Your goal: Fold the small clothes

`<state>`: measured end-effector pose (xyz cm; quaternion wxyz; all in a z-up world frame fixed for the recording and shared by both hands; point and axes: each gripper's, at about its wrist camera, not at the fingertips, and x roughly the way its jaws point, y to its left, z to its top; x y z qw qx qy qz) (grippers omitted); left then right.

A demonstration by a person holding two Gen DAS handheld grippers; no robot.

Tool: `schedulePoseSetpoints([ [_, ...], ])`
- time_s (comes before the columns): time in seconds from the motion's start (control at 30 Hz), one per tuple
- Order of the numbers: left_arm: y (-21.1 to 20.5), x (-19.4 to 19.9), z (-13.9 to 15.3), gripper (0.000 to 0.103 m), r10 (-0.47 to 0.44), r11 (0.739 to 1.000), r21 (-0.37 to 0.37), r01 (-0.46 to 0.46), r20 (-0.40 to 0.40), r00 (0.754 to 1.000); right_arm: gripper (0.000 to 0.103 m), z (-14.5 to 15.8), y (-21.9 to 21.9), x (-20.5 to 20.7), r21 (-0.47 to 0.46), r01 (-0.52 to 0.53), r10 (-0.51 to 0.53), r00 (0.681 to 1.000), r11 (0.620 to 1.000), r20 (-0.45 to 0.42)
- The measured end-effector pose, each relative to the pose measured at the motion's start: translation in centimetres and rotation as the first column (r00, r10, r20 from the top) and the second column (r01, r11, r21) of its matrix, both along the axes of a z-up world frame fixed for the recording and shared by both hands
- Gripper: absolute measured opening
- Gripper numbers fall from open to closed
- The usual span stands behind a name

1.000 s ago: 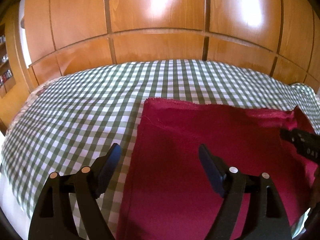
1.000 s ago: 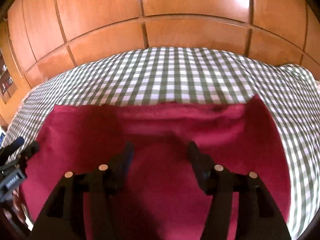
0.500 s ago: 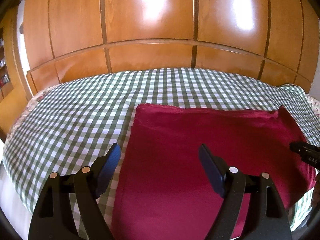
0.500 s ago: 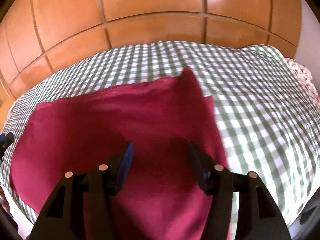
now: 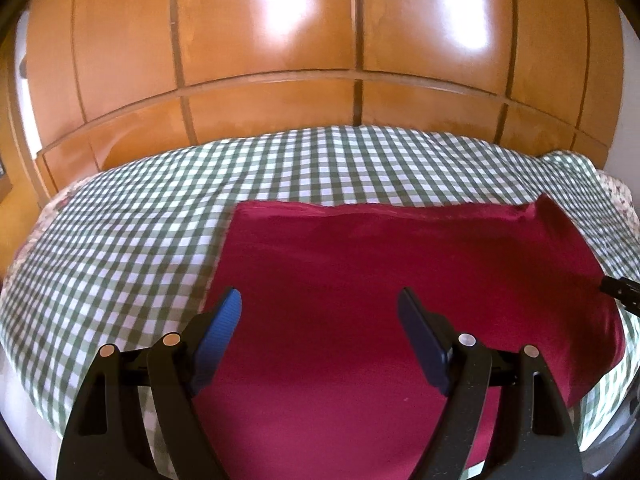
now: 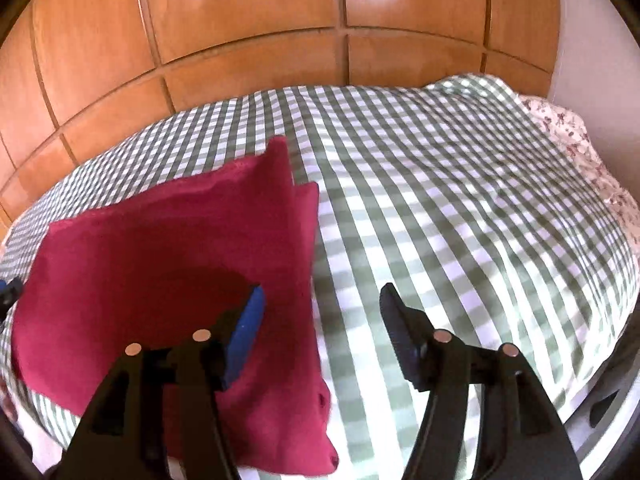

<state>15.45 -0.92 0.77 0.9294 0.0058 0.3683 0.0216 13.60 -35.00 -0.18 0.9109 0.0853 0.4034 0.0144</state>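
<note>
A dark red garment (image 5: 380,280) lies flat, folded into a rectangle, on the green-and-white checked bedcover (image 5: 140,232). My left gripper (image 5: 320,312) is open and empty, held above the garment's near left part. In the right wrist view the garment (image 6: 160,264) fills the left half, its right edge showing two layers. My right gripper (image 6: 320,308) is open and empty above that right edge, its left finger over the cloth and its right finger over the bedcover (image 6: 460,220). The right gripper's tip (image 5: 618,292) shows at the far right of the left wrist view.
A wooden panelled wardrobe (image 5: 320,60) stands right behind the bed. A floral sheet (image 6: 580,148) shows at the bed's right end, beside a white wall (image 6: 592,20). The bed's near edge runs along the bottom of both views.
Both grippers have pulled back and up from the garment. The right gripper has swung to the right, from over the garment's middle to its right edge. The garment lies flat, folded.
</note>
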Motion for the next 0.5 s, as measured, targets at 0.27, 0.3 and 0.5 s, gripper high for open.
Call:
schedulePoseSetpoints([
  [0.27,-3.2,1.8,-1.6,0.079,-0.063,0.998,0.018,0.063,-0.049,0.997,0.075,-2.2,-2.3,-0.8,0.201,0.014,-0.001,0.998,0.979,-0.061],
  [0.3,-3.6,2.0,-1.9,0.079,-0.070,0.997,0.021,0.071,-0.054,0.996,0.076,-2.2,-2.6,-0.7,0.222,0.013,0.000,0.998,0.975,-0.062],
  [0.5,-5.0,4.0,-4.1,0.079,-0.088,0.995,0.024,0.092,-0.117,0.989,0.079,-2.8,-3.1,-0.8,0.275,0.003,0.013,0.998,0.961,-0.055],
])
